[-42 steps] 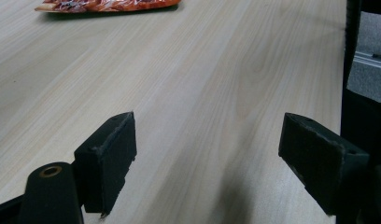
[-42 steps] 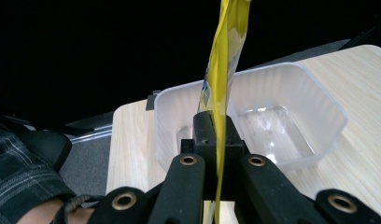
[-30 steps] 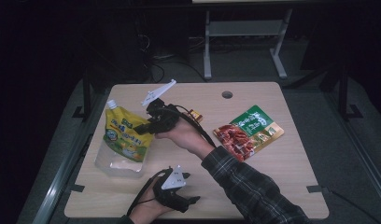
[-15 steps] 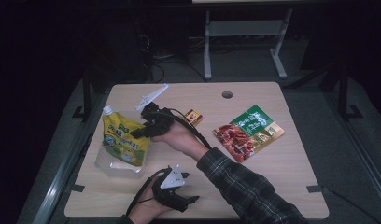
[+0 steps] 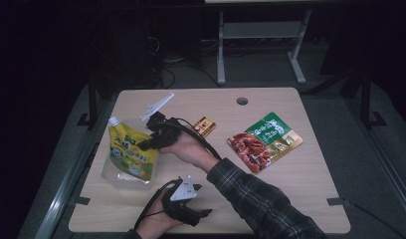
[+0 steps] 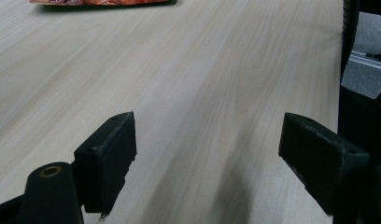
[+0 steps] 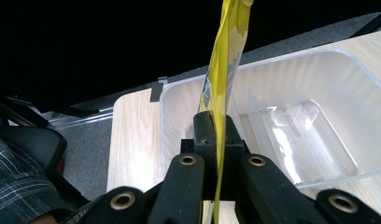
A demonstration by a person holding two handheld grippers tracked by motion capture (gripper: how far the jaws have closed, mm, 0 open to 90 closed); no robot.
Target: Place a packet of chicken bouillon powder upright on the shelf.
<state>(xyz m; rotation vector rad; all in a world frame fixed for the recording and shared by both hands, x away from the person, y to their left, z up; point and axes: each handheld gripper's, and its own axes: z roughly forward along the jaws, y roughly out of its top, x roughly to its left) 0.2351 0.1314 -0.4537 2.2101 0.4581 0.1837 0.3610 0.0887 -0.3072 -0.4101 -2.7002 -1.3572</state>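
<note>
We see the right hand-held gripper [image 5: 147,143] reaching across to the left part of the counter [image 5: 310,179], its jaws pressed together on the edge of a yellow pouch [image 5: 127,153]. In the right gripper view the pouch [image 7: 224,60] stands on edge between the jaws and hangs over a clear plastic tub [image 7: 319,154], which sits near the counter's corner. From the high view the pouch covers most of the tub [image 5: 116,180], with its white spout pointing toward the far left.

The left hand-held gripper [image 5: 203,214] rests low near the front edge of the counter, and in the left gripper view its jaws are spread wide with nothing but bare wood between them [image 6: 205,154].

A small brown box [image 5: 204,126] lies just beyond the right forearm. A green and red packet [image 5: 264,141] lies flat on the right half of the counter, well apart from both grippers. A plaid sleeve [image 5: 255,199] covers the right arm
</note>
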